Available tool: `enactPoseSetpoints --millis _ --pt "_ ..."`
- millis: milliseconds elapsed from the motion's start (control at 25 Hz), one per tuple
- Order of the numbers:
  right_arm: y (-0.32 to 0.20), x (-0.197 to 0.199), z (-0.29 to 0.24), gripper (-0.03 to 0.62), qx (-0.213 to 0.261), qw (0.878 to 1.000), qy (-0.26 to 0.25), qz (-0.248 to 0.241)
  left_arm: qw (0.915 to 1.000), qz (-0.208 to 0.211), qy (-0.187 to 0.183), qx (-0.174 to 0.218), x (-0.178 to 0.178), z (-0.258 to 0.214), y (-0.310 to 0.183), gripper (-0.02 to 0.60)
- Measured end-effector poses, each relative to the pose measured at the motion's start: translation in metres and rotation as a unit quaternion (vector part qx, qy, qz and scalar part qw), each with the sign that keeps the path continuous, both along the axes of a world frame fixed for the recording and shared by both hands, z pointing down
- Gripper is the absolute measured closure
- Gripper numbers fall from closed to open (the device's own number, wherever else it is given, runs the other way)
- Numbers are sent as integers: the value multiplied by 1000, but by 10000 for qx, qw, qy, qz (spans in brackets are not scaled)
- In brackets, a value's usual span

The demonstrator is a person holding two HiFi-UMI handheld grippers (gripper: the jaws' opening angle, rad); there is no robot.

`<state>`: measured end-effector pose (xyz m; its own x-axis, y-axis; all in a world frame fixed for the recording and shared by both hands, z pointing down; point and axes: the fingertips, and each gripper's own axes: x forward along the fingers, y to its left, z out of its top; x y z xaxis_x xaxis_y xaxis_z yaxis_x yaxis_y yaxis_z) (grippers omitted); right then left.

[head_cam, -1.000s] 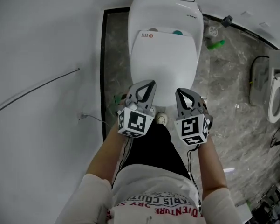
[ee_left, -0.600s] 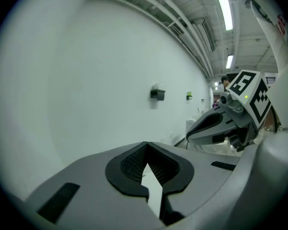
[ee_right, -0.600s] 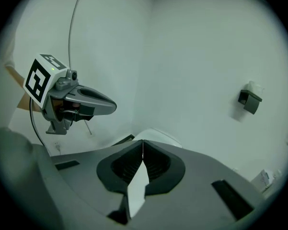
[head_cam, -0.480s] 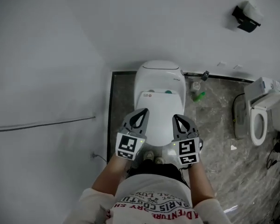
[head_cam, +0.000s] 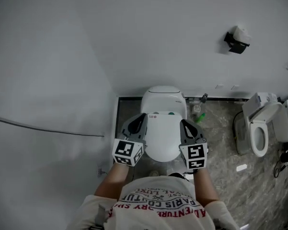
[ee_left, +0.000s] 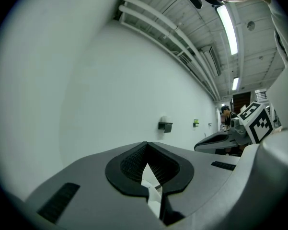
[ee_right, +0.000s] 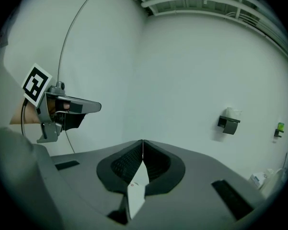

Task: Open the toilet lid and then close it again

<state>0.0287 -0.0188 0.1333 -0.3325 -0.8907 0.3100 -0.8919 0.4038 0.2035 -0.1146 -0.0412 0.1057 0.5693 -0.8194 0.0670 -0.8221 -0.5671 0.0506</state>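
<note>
The white toilet (head_cam: pixel 164 110) stands against the wall below me, its lid (head_cam: pixel 163 137) down flat. My left gripper (head_cam: pixel 142 116) hovers high over the lid's left side, jaws shut with nothing between them. The right gripper (head_cam: pixel 182 122) hovers over the lid's right side, also shut and empty. Neither touches the toilet. In the left gripper view the shut jaws (ee_left: pixel 146 143) face the white wall, with the right gripper (ee_left: pixel 197 148) alongside. In the right gripper view the shut jaws (ee_right: pixel 142 141) face the wall corner, with the left gripper (ee_right: pixel 98 107) beside them.
A second toilet (head_cam: pixel 260 134) with its seat open stands at the right on the marble floor (head_cam: pixel 220 143). A green bottle (head_cam: pixel 199 117) lies by the wall. A paper holder (head_cam: pixel 236 40) hangs on the back wall. A thin cable (head_cam: pixel 48 127) runs along the left wall.
Both grippers rose together, away from the lid's front edge, staying shut. The head view pulled up too, so the toilet looks smaller and more wall shows.
</note>
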Motion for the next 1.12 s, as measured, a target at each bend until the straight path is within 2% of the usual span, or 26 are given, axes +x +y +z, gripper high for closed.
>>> enactPoseSetpoints --millis 400,520,880,1120 --pt "12 -10 -54 579 507 9925 -1112 80 9994 58 53 337 0 -48 28 575" --pt "13 -7 -56 579 538 9924 -1104 56 9991 0 97 406 6 -52 33 575" --pt "13 -13 -39 579 349 9948 -961 14 9994 -181 191 233 -2 -38 27 575" --pt "12 -9 -33 579 331 9954 -897 23 9996 -189 54 219 -1 -31 24 575"
